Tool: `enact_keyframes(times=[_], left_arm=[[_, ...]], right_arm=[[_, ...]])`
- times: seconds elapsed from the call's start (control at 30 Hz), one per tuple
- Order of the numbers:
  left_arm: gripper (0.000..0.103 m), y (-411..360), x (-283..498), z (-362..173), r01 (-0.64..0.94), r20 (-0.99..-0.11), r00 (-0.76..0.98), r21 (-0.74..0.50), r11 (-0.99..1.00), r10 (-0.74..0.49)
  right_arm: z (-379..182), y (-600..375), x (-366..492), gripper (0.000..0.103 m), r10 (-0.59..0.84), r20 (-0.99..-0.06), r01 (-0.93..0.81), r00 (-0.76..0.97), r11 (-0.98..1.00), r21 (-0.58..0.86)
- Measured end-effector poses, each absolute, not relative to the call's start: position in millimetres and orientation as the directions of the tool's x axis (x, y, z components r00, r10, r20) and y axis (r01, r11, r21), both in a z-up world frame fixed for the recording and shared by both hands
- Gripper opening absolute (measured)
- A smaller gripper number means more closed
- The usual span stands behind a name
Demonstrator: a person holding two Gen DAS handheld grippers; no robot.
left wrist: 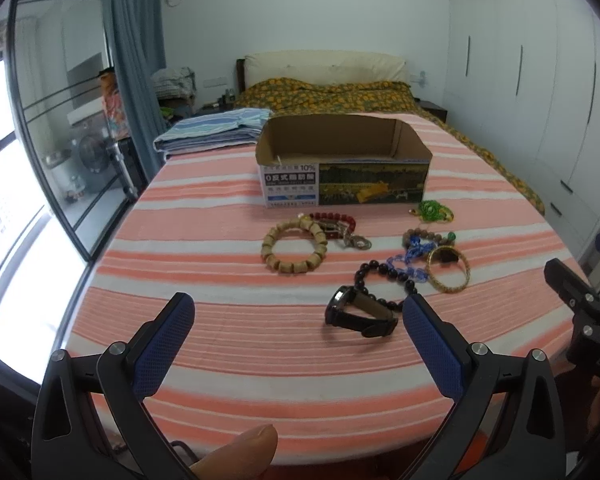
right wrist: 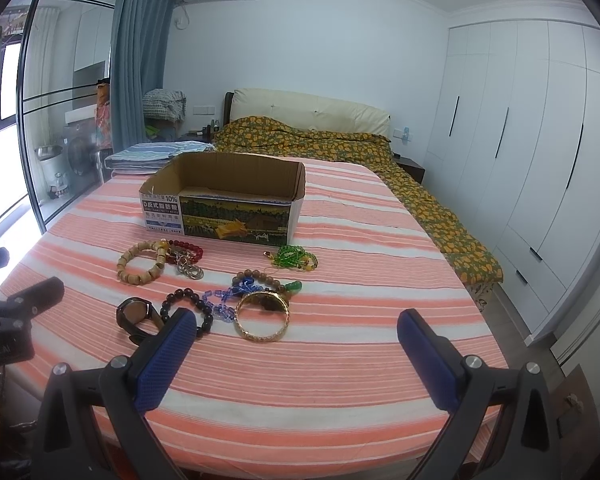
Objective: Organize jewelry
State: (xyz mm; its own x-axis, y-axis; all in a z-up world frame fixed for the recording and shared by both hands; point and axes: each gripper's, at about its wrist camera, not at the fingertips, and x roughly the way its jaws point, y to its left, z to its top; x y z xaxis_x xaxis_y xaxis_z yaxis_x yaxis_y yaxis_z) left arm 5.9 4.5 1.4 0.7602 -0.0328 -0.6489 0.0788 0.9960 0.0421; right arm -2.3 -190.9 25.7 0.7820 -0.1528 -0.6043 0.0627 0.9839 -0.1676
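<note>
Jewelry lies in a cluster in front of the cardboard box (left wrist: 344, 160), beyond both grippers: left gripper (left wrist: 298, 316) and right gripper (right wrist: 298, 330) spread apart, empty; wristwatch (left wrist: 358, 312) nearest.

Wide-spread left hand-held gripper (left wrist: 298, 312) above striped bedspread (left wrist: 220, 320), wristwatch (left wrist: 358, 312) (beside dark beads (left wrist: 380, 276)) near its right finger.

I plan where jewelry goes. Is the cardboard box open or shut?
Open. The cardboard box has no lid on top; its brown inner walls and floor show, and no jewelry shows inside.
</note>
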Motion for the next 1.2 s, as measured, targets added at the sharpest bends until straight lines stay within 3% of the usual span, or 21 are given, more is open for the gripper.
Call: enact_keyframes(times=[1.2], left_arm=[[0.103,19.0,15.4,-11.2,0.09,-0.668,0.737,-0.053,0.994,-0.103]], right_arm=[[16.2,-189.0,2.6,0.102,-0.112,-0.612,0.039,0.783,0.991,-0.131]])
